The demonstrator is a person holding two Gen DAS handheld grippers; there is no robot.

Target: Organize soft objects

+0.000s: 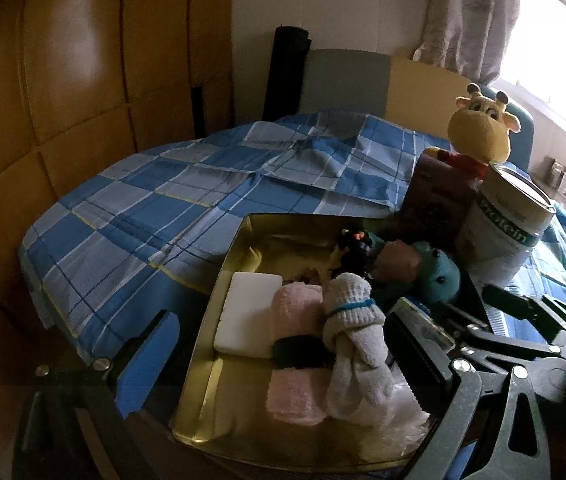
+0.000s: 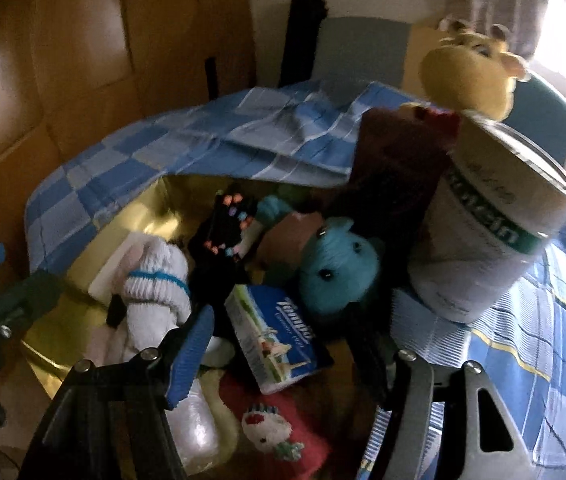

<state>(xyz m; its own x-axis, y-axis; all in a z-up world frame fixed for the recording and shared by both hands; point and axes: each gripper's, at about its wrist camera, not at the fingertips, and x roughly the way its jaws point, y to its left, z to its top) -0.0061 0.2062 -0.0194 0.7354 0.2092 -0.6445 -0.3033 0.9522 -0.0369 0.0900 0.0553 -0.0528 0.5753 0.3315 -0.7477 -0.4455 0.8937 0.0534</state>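
Left wrist view: a blue plaid bed [image 1: 143,216] stands by wooden wardrobes; on it a gold tin [image 1: 203,360] holds a sock [image 1: 351,332] and towel [image 1: 295,360]. The left hand-held gripper [image 1: 283,360] straddles the tin, jaws apart. Right wrist view: the right hand-held gripper [image 2: 283,360] hangs apart over a tissue pack [image 2: 279,340] in the tin, beside a teal toy [image 2: 335,268].

My right jaws' frame hides the near part of the red knitted sock [image 2: 279,428]. The yellow plush giraffe [image 2: 471,68] is blurred, its body hidden behind the white tin can [image 2: 495,216].
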